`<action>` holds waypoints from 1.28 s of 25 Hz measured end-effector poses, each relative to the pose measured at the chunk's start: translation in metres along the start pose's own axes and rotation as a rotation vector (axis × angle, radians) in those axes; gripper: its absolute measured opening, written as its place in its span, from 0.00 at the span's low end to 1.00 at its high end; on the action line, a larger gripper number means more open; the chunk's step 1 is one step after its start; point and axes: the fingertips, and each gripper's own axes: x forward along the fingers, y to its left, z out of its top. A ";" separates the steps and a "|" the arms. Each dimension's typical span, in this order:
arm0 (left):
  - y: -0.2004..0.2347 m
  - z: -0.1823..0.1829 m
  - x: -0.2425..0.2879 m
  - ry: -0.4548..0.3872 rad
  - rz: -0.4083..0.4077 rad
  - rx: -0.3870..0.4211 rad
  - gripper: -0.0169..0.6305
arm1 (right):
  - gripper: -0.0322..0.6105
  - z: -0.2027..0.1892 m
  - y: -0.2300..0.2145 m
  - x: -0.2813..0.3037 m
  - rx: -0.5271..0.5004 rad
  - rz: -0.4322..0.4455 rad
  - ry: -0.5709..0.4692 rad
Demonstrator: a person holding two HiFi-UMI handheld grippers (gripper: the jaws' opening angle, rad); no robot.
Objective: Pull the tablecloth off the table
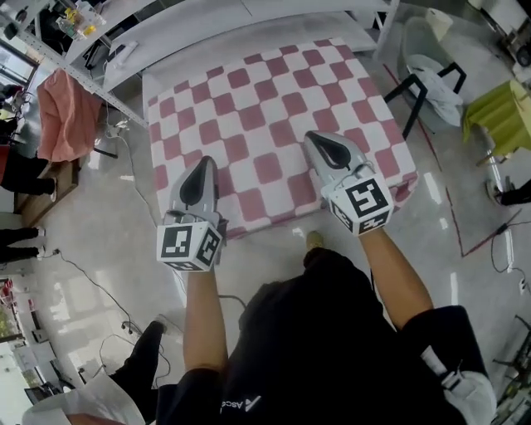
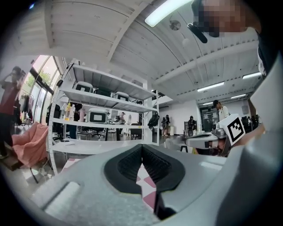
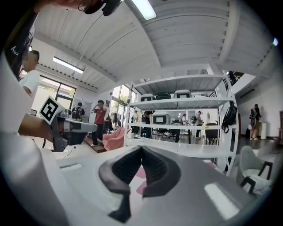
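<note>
A pink-and-white checked tablecloth (image 1: 274, 108) covers the table in front of me and hangs over its near edge. In the head view my left gripper (image 1: 202, 163) hovers over the cloth's near left part. My right gripper (image 1: 316, 138) hovers over the near right part. Both point level towards the far side. In the left gripper view the left gripper (image 2: 142, 146) has its black pads together with nothing between them, and checked cloth (image 2: 148, 187) shows below. The right gripper (image 3: 141, 148) is shut the same way, with pink squares (image 3: 140, 173) beneath.
A white shelving rack (image 1: 207, 25) stands just beyond the table. A black chair with white cloth (image 1: 431, 79) and a yellow-green cover (image 1: 502, 112) are at the right. A pink cloth (image 1: 62, 112) hangs at the left. Cables (image 1: 91, 278) lie on the floor, and people stand around.
</note>
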 end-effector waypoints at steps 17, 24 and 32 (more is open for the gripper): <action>0.066 -0.113 0.089 0.352 0.223 -0.160 0.22 | 0.26 -0.110 -0.078 0.085 0.075 0.069 0.319; 0.097 -0.157 0.104 0.494 0.300 -0.218 0.37 | 0.46 -0.161 -0.105 0.102 0.131 -0.027 0.508; 0.124 -0.213 0.117 0.705 0.326 -0.212 0.42 | 0.55 -0.206 -0.138 0.124 0.205 -0.109 0.673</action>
